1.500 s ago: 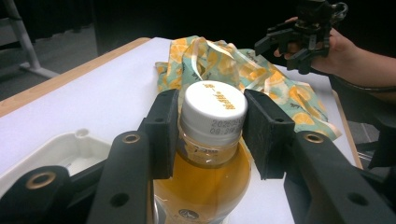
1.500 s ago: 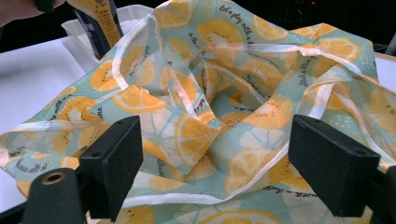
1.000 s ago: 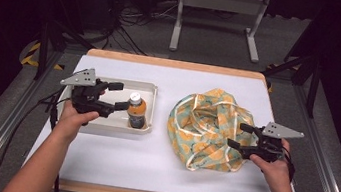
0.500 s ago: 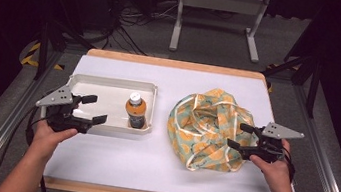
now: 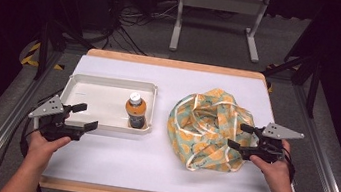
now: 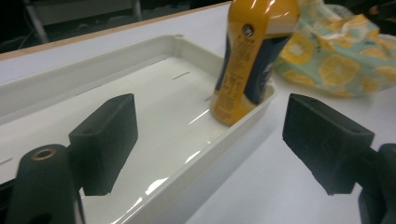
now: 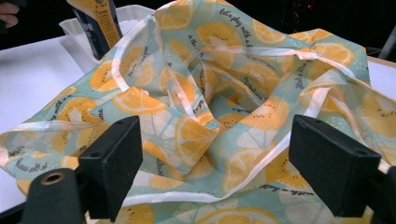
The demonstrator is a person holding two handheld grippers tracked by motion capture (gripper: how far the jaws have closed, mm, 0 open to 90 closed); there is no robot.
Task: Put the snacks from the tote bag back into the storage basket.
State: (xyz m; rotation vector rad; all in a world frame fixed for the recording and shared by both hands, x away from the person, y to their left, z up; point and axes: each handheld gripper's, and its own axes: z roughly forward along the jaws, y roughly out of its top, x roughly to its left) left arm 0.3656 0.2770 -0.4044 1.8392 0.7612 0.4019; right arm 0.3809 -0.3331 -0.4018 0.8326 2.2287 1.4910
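Left gripper [image 5: 80, 116] has drawn back to the white tray's [image 5: 104, 83] near-left corner, jaws spread, empty. Orange drink bottle [image 5: 136, 112] stands upright at the tray's right end. Right gripper [image 5: 240, 136], jaws spread, hovers at the lemon-print bag [image 5: 207, 126] crumpled on the desk [image 5: 149, 158].

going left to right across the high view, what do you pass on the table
left gripper, black with jaws open → shallow white plastic tray → orange-capped-white bottle with dark label standing upright at the tray's right end → crumpled teal fabric bag with orange-slice print → right gripper, black, jaws open at the bag's right edge
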